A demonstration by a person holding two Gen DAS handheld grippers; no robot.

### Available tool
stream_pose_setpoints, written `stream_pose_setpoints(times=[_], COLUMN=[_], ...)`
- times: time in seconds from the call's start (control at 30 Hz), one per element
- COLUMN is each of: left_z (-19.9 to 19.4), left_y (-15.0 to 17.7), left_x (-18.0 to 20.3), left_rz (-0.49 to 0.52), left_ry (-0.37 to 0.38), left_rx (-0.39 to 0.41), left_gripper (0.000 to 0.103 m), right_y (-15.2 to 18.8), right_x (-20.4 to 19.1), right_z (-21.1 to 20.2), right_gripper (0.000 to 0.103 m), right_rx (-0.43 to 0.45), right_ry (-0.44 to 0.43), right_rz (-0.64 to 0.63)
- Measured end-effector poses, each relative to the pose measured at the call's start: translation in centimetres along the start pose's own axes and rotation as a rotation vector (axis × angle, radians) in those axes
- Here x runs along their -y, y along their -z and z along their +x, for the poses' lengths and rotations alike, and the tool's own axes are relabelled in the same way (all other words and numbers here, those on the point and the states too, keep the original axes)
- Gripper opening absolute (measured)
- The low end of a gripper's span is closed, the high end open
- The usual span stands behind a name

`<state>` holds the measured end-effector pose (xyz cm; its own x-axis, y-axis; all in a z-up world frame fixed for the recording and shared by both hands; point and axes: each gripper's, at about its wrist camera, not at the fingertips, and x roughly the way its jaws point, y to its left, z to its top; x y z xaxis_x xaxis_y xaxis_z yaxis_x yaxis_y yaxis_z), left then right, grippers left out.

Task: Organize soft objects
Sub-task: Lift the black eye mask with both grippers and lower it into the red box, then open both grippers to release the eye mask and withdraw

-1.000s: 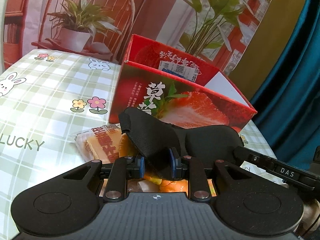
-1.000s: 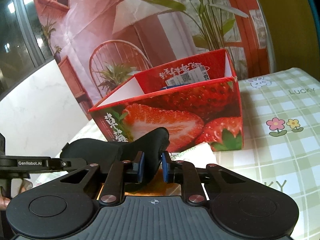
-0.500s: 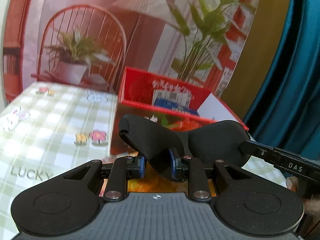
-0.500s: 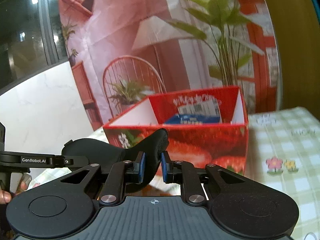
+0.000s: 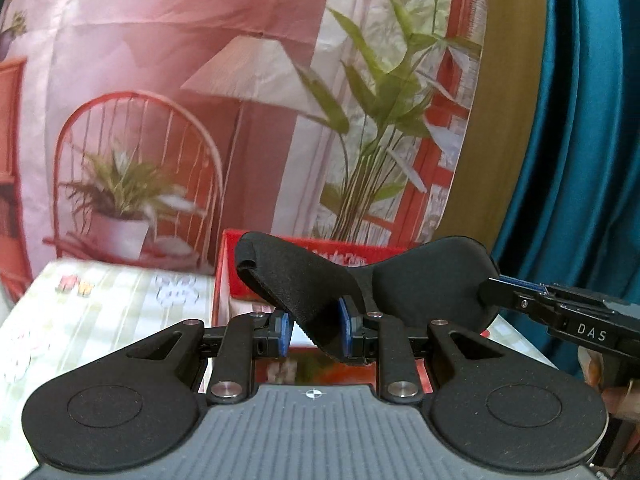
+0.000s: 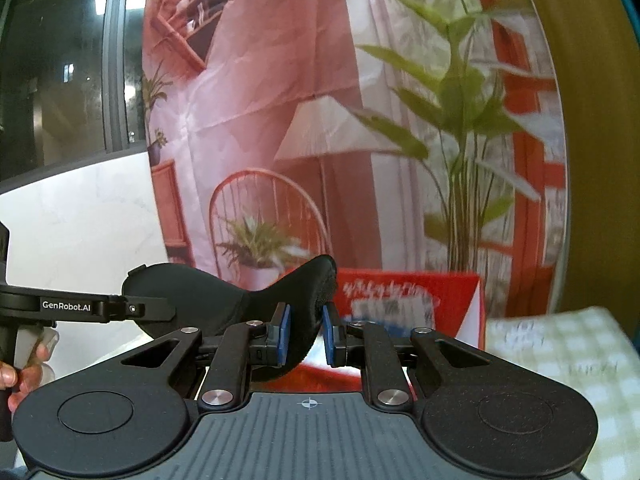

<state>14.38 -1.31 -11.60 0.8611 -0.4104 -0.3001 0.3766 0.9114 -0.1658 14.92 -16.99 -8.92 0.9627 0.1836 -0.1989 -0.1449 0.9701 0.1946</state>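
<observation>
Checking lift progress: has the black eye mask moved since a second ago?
Yes. The eye mask, held by both grippers, has risen: it lay low against the red box front, and now sits up at its rim.

Evenly and softly lit in both views, daylight-like, with no hard shadows. Strong fisheye bending toward the edges: printed backdrop point(image 5: 248, 80) bowed into a curve, dark vignette in the upper corners. Sharp close in: left gripper point(image 5: 314, 334) and black eye mask point(image 5: 304, 288) crisp, fabric weave legible between the blue pads. Motion-smeared beyond the jaws: red box point(image 6: 404, 296) lettering unreadable, checked tablecloth point(image 6: 560, 344) streaked to the right of the right gripper point(image 6: 306, 334). Small bright reflections in the dark window point(image 6: 72, 72) high to the left. Faint sheen on the metal rivets below the jaws.
</observation>
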Motion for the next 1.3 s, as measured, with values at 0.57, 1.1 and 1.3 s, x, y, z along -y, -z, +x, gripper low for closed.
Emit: stream_pose_setpoints(times=[0.57, 1.1, 1.3], left_z=[10.9, 13.8, 12.8], left_y=[-1.7, 0.4, 0.2], left_x=[-2.2, -2.9, -2.8], left_rz=[-0.089, -0.039, -0.019], left_ry=[0.058, 0.015, -0.015], left_rx=[-0.196, -0.317, -0.292], left_gripper=[0.025, 0.058, 0.089], right_y=[-0.9, 2.0, 2.2], right_x=[5.1, 7.2, 7.4], right_z=[7.6, 11.0, 10.8], right_gripper=[0.015, 0.017, 0.032], right_rx=[-0.080, -0.239, -0.244], right_ry=[0.053, 0.139, 0.183], right_rz=[0.018, 0.049, 0.042])
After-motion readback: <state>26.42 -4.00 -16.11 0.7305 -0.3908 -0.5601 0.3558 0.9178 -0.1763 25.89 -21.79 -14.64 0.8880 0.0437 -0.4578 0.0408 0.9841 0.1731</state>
